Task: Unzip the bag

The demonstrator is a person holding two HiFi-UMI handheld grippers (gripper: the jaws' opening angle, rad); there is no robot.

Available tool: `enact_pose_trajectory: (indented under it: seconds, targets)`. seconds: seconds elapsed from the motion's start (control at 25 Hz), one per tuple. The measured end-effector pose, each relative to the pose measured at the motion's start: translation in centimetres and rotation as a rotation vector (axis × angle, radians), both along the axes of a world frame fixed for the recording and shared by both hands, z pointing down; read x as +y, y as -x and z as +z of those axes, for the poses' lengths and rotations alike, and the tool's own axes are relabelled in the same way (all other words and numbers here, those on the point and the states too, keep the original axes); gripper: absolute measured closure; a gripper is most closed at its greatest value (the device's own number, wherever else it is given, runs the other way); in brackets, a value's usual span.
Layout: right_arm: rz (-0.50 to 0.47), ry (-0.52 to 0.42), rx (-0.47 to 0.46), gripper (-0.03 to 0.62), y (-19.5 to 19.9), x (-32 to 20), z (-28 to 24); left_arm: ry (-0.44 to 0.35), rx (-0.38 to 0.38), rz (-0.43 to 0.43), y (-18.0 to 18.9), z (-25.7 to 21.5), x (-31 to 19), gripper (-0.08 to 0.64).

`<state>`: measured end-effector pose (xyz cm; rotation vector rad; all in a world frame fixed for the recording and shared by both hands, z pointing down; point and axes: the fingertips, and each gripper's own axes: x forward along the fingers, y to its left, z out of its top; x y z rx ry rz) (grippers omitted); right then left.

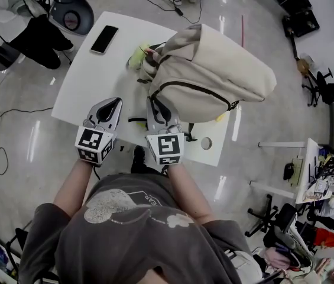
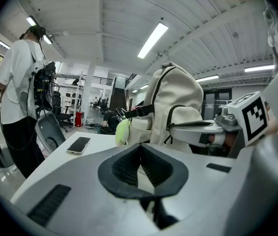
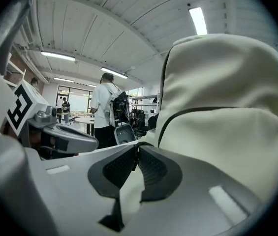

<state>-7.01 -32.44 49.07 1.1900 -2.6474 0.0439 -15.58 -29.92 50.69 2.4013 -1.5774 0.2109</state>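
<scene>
Right gripper [image 1: 155, 103]: the jaws are drawn almost together and are pinching a small dark tab [image 3: 137, 147] at their tips. By judgement this is the zipper pull, since the tips are sitting at the near-left end of the dark zipper line [image 1: 190, 85]. The grip is placed there because the line starts at that end, low on the pocket's left side. A pull along its arc would have to begin from this point.

Left gripper [image 1: 116, 102]: the jaws are pressed together on nothing. It is hovering over the near edge of the table [image 1: 96, 81], just left of the right gripper and clear of the bag. It is doing no work now. It appears to be waiting to brace the fabric if the bag shifts under the pull.

Bag [image 1: 214, 64]: it is standing on the table directly ahead of both grippers. Both gripper views show it upright, so its long axis is running vertically, with the carry loop at the top. The front pocket is facing the person. The zipper is arcing up from the gripped end, over the pocket and down toward the right.

Beyond the bag: a yellow-green item [image 1: 137, 57] is lying against its far-left side. A phone [image 1: 104, 39] is lying well apart on the table's far-left part.
</scene>
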Motion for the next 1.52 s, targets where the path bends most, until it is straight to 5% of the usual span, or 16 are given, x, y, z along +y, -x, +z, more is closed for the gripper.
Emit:
enact_pose_trajectory:
  seconds: [0.68, 1.28, 1.52]
  targets:
    - [-0.032, -0.025, -0.085, 0.566, -0.8, -1.3, -5.5, -0.029, -0.004, 0.125, -5.0, 0.2, -1.5, 0.549]
    - [-0.046, -0.057, -0.155, 0.568, -3.6, -2.3, -9.6, -0.051, -0.073, 0.237, -11.6, 0.2, -3.2, 0.367]
    - [-0.080, -0.065, -0.157, 0.568, -4.1, -2.2, -9.9, -0.085, -0.121, 0.217, -12.9, -0.3, -4.9, 0.442]
